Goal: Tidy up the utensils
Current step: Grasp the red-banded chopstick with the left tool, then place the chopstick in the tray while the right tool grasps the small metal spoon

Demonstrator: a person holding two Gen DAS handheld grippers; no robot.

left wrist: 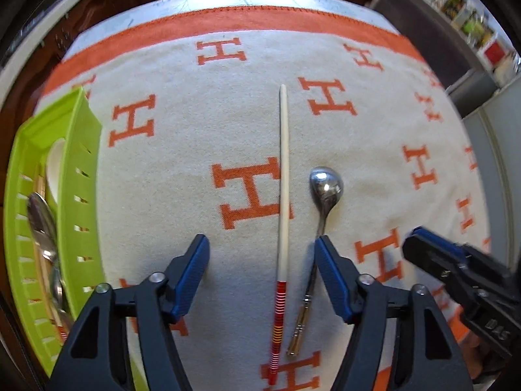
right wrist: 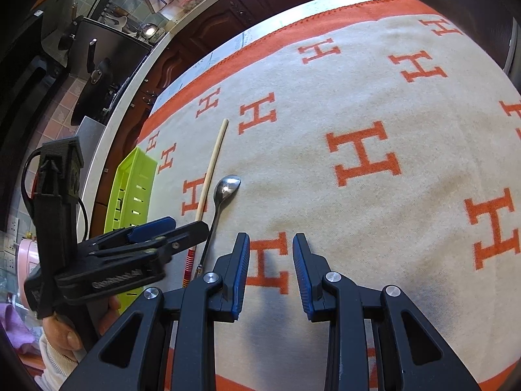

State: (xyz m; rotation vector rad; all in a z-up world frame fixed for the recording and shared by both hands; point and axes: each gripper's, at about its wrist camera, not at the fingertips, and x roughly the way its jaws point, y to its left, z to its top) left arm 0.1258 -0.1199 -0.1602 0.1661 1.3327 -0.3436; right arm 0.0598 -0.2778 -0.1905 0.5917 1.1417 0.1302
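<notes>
The left tongs (left wrist: 262,254) hang spread above the desk, pointing steeply down, with the chopstick (left wrist: 282,215) lying on the H-patterned blanket (left wrist: 169,169) between the two blue pads and nothing pinched yet. The step in hand looks like the pick-up of that chopstick. The next move calls for lowering until the pads flank its shaft, closing on it alone — the metal spoon (left wrist: 320,202) lies just beside it, its handle passing under the right-hand pad — then carrying it to the green utensil tray (left wrist: 81,176) at the blanket's left edge. The right tongs (right wrist: 271,254) stand part-way spread over bare blanket, holding nothing. Only the left wrist view looks into the tray, where a spoon (left wrist: 40,218) already lies; only the right wrist view shows the left tongs from outside, with the person's hand (right wrist: 70,332) gripping the handle.
</notes>
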